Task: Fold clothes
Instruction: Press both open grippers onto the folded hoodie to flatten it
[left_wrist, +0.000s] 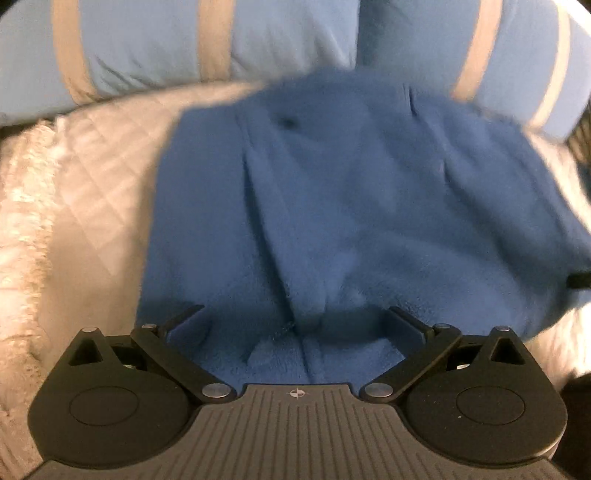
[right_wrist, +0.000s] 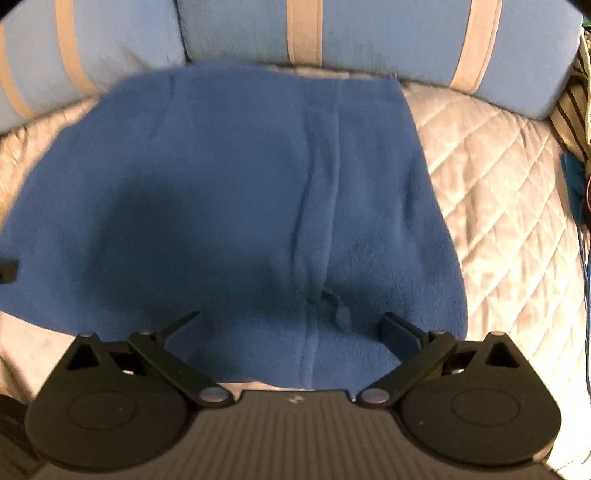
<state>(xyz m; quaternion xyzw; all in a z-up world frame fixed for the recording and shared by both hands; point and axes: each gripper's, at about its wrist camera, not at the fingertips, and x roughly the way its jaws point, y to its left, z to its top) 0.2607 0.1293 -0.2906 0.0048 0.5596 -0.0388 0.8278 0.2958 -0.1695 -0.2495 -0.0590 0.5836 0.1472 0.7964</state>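
On the quilt (right_wrist: 491, 177), near the pillows (right_wrist: 388, 33), blue fleece (right_wrist: 229, 192) lies flat; left tool (left_wrist: 295, 317) and right tool (right_wrist: 291, 321) spread wide above it.

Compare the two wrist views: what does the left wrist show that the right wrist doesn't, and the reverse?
Left wrist only: a fluffy white throw at the quilt's edge and a dark spot on the fleece. Right wrist only: striped fabric and cables at the far edge, plus a small fabric tab at the seam. Both: the blue fleece on the quilt, striped pillows behind, each gripper open over the fleece (left gripper, right gripper).
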